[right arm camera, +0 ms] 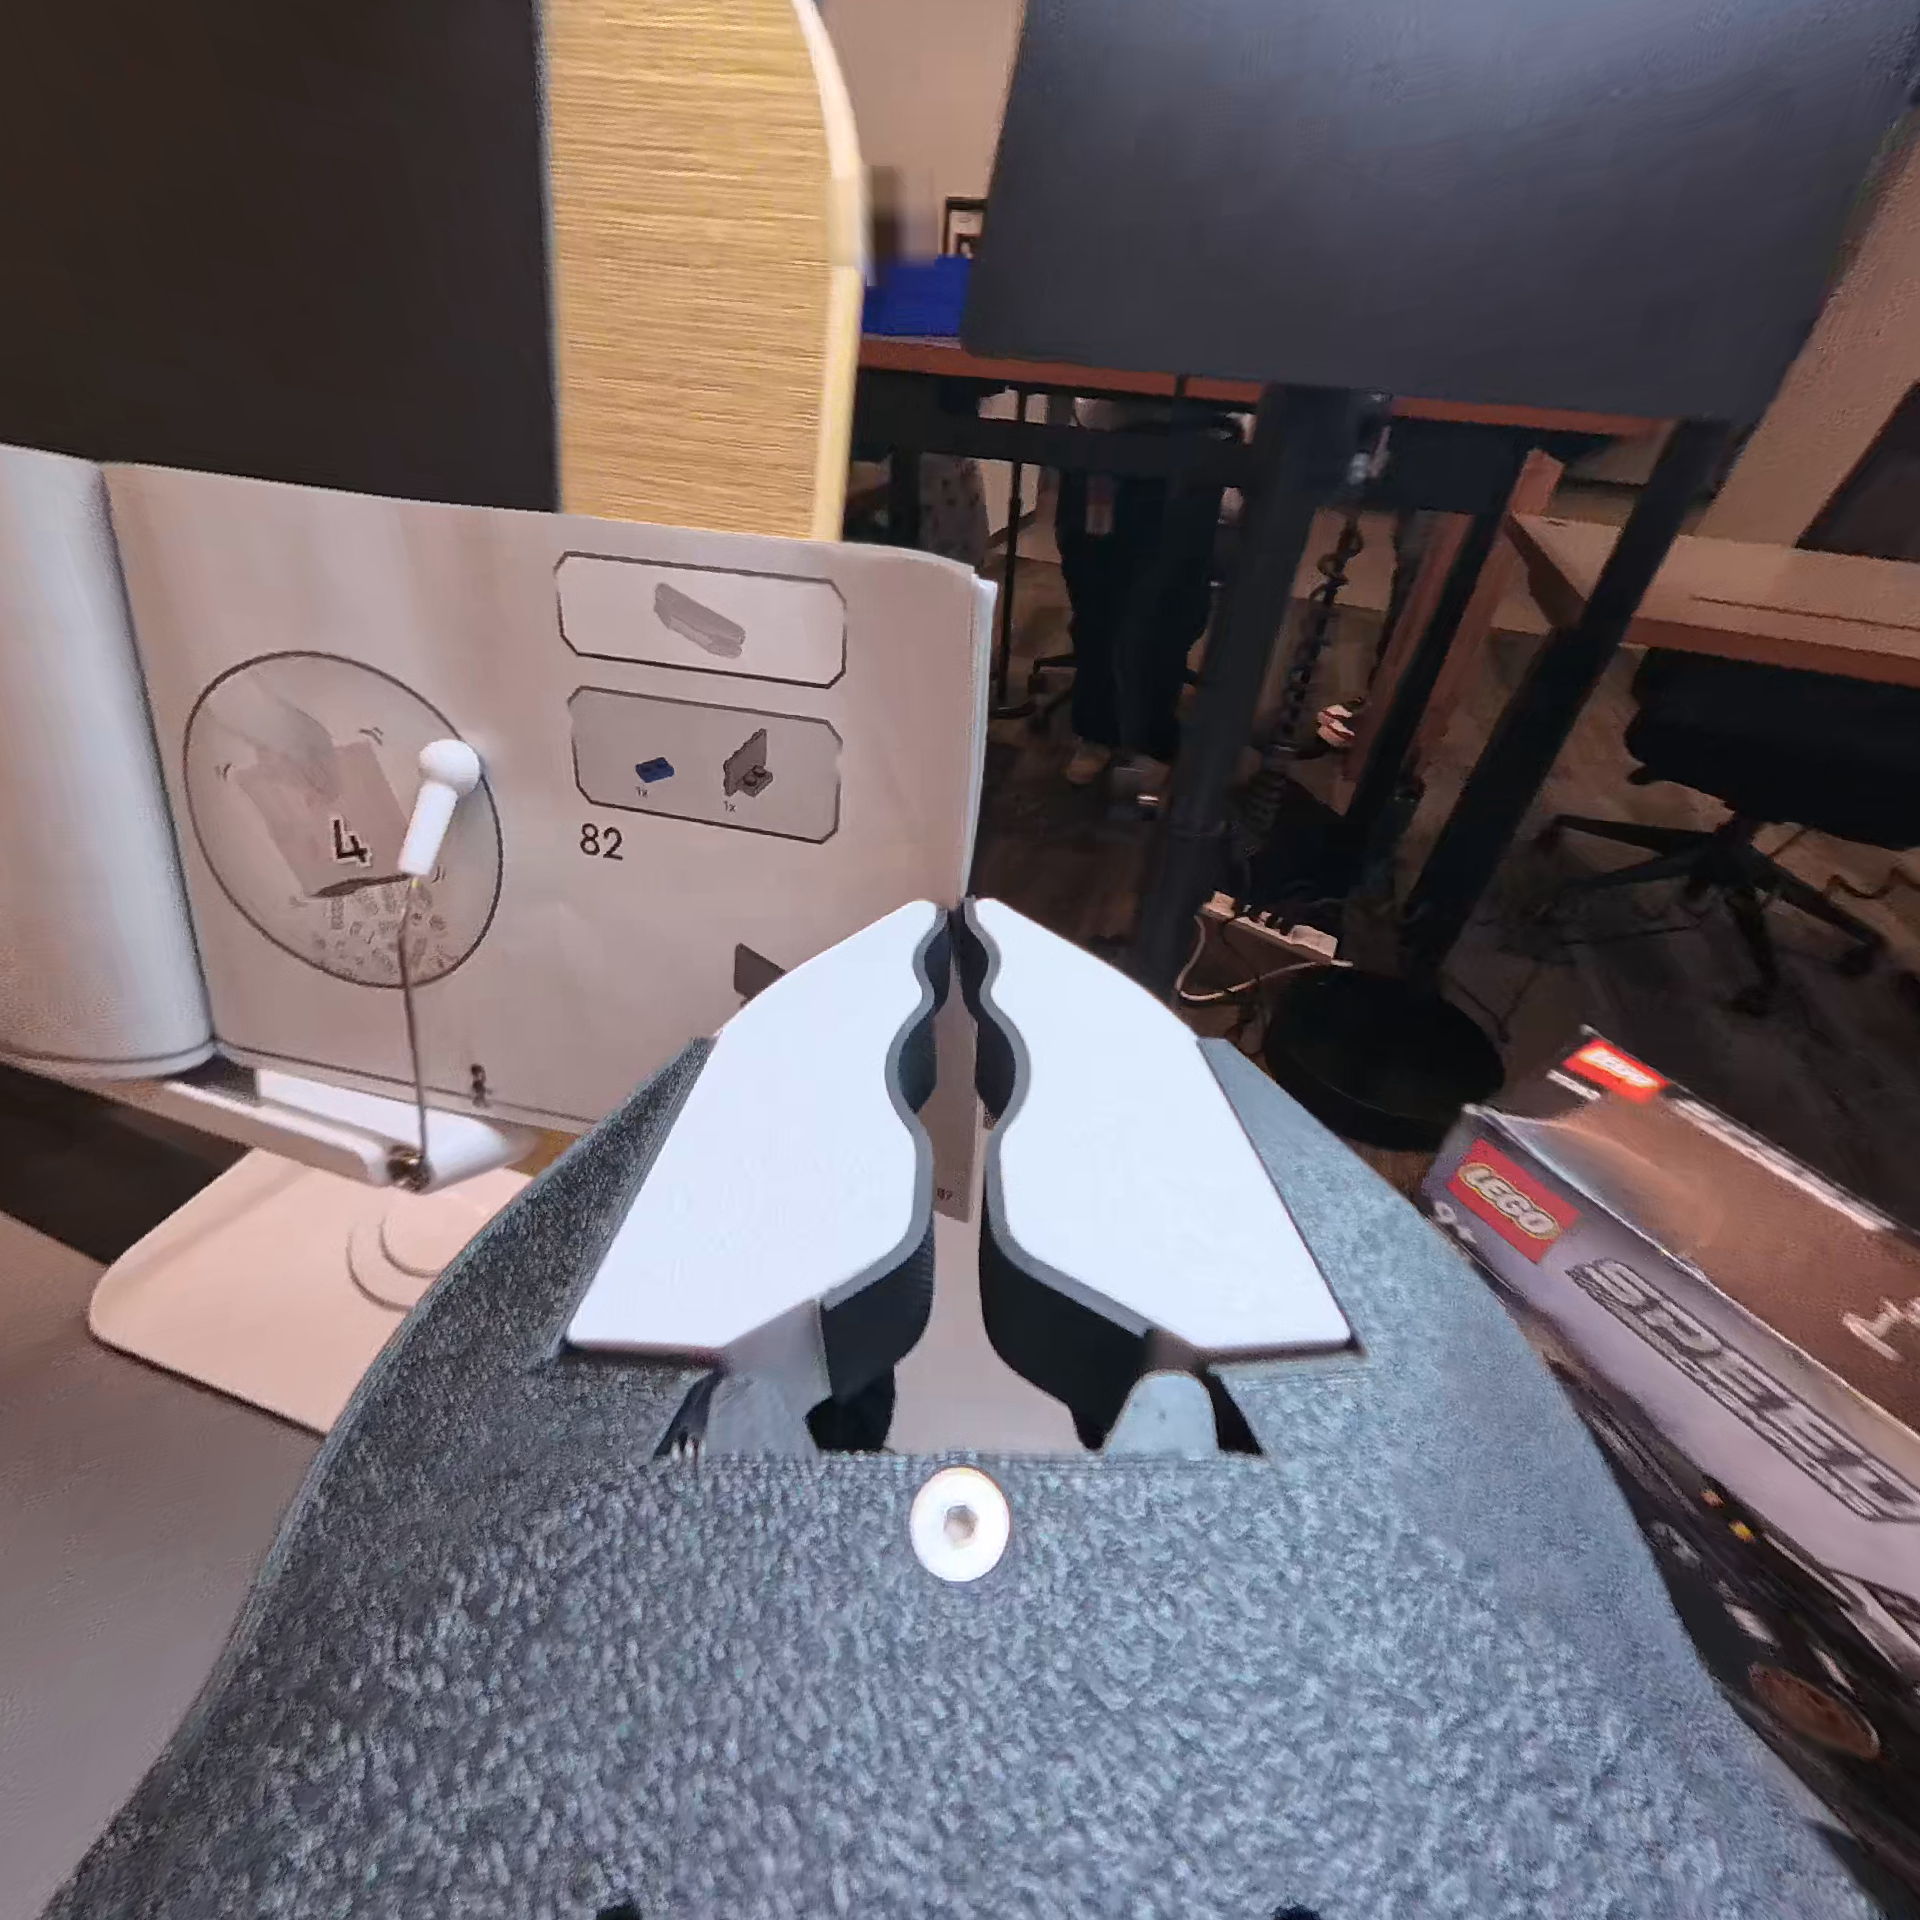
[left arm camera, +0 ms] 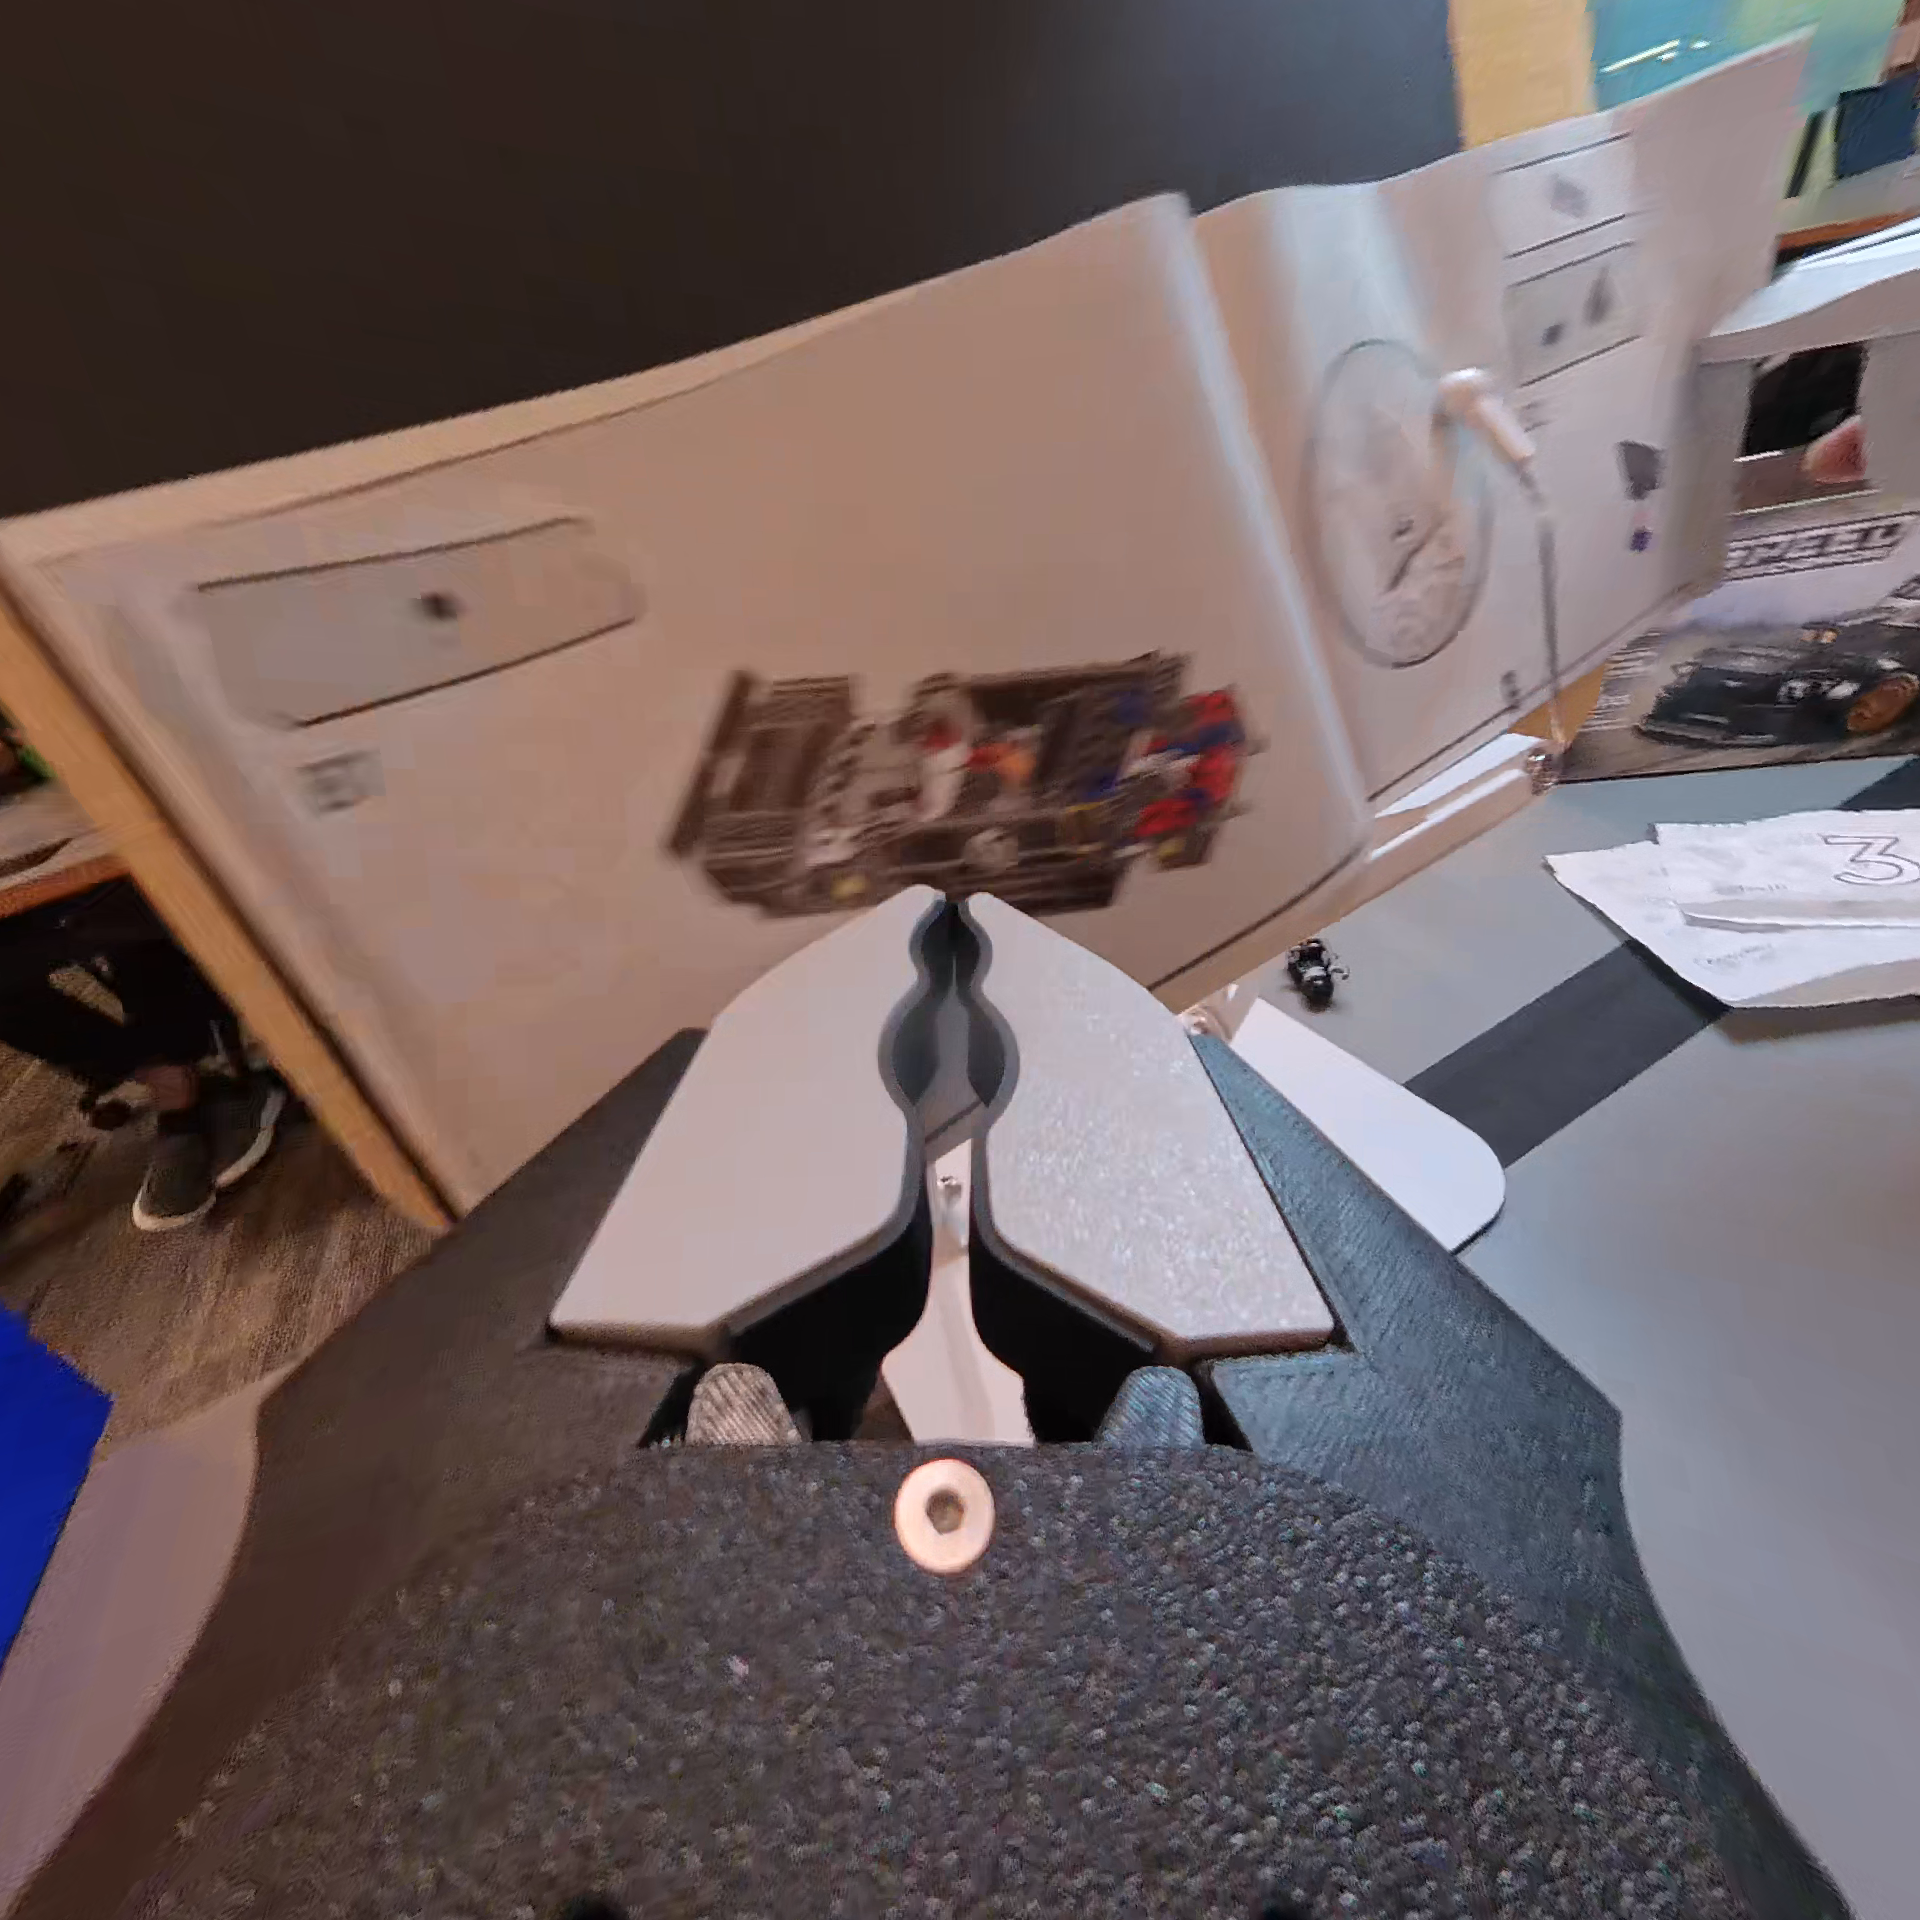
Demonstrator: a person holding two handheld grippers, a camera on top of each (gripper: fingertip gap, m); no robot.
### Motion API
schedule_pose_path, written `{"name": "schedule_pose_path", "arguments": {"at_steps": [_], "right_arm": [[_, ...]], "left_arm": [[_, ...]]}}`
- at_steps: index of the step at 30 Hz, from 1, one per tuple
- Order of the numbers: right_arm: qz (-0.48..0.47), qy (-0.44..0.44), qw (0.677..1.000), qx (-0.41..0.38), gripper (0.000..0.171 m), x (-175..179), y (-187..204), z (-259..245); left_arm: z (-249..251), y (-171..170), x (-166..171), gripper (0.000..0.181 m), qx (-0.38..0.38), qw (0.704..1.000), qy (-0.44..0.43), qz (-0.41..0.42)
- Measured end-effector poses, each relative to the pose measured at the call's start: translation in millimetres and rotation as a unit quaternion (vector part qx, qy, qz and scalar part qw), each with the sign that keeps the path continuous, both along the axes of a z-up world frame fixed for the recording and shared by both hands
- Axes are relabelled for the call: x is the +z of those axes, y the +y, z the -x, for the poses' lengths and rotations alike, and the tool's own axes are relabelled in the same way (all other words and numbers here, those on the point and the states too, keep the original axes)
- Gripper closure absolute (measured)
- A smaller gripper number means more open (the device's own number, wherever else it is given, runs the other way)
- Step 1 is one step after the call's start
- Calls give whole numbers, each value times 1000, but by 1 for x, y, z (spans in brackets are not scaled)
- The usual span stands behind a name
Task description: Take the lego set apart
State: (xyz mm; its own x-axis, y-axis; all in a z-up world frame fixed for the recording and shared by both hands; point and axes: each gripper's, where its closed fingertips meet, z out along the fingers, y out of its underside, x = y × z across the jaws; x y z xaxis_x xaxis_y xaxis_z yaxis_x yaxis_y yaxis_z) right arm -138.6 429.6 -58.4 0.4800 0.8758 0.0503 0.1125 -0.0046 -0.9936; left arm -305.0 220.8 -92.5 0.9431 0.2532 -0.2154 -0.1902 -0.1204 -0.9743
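Two closed tools (left arm camera: 953,912) (right arm camera: 961,906) facing propped booklet (right arm camera: 520,748); box (right arm camera: 1704,1351) right.

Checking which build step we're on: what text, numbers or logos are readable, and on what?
I don't repeat writing; these bear it.
Open instruction booklet: legible numbers, right page.
Its left page: print blurred.
Dark box: legible logo and title.
White paper sheets: one large handwritten number; small print unreadable.

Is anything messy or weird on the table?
A little. One tiny black brick piece lies alone on the grey table, and crumpled white paper bags lie in a heap. The open white instruction booklet stands neatly on its stand.
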Motion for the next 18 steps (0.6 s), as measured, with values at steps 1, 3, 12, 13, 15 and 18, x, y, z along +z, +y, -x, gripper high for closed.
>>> {"name": "schedule_pose_path", "arguments": {"at_steps": [1,3,12,13,15,18], "right_arm": [[1,0,1000,-3,170,-1,2,-2],[-20,-7,1000,-7,169,-2,1,-3],[-41,1,999,-31,142,7,-4,-20],[-58,9,997,-41,138,14,-10,-23],[-107,29,994,-24,141,29,-38,-21],[-175,-21,977,124,161,18,-117,20]], "left_arm": [[3,-3,-1,181,2,1000,-7,-3],[6,-6,-4,181,3,1000,-10,-3],[26,-3,7,181,47,998,40,-5],[28,-2,9,181,49,998,46,-5],[30,0,13,181,51,997,58,-2],[33,2,19,181,59,995,75,0]]}}
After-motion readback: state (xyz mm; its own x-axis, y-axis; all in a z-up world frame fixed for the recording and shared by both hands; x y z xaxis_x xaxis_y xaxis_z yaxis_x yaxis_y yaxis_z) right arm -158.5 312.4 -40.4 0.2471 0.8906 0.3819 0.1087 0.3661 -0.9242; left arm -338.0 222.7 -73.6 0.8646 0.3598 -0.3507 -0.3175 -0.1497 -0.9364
